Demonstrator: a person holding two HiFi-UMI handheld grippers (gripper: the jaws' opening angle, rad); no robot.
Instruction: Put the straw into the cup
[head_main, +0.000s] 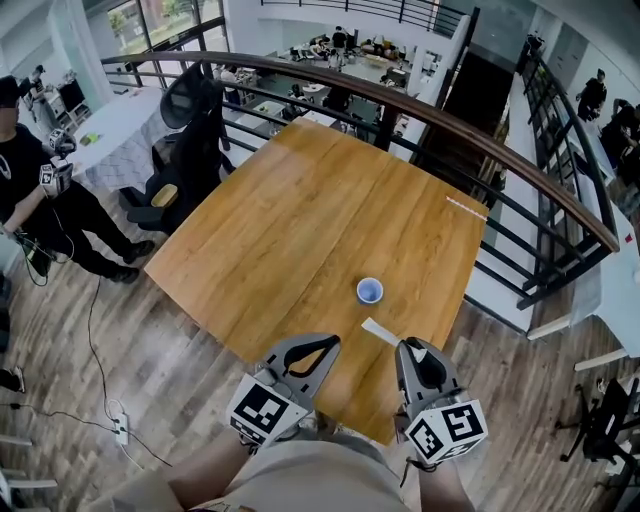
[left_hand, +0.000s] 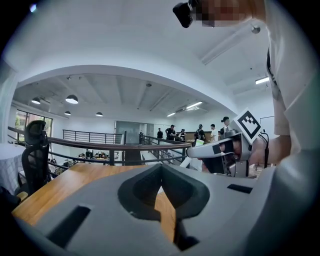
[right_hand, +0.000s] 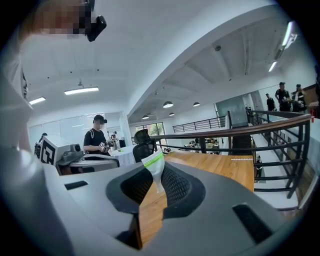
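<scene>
Table (head_main: 330, 200): on it we list one cup (head_main: 369, 290), upright, in the near right part of the top.

Straw (head_main: 378, 330): just before the cup, over the table, between the cup and the near edge. Its near end is pinched between the jaws of the right gripper (head_main: 408, 347).

Left gripper (head_main: 332, 344): beside the right one and apart from it, jaws together on nothing.

Surroundings: we find a railing (head_main: 450, 120) behind and right of the table, a chair (head_main: 190, 130) at its left, a person (head_main: 25, 170) farther left, and a power strip (head_main: 121, 428) on the floor at near left.
</scene>
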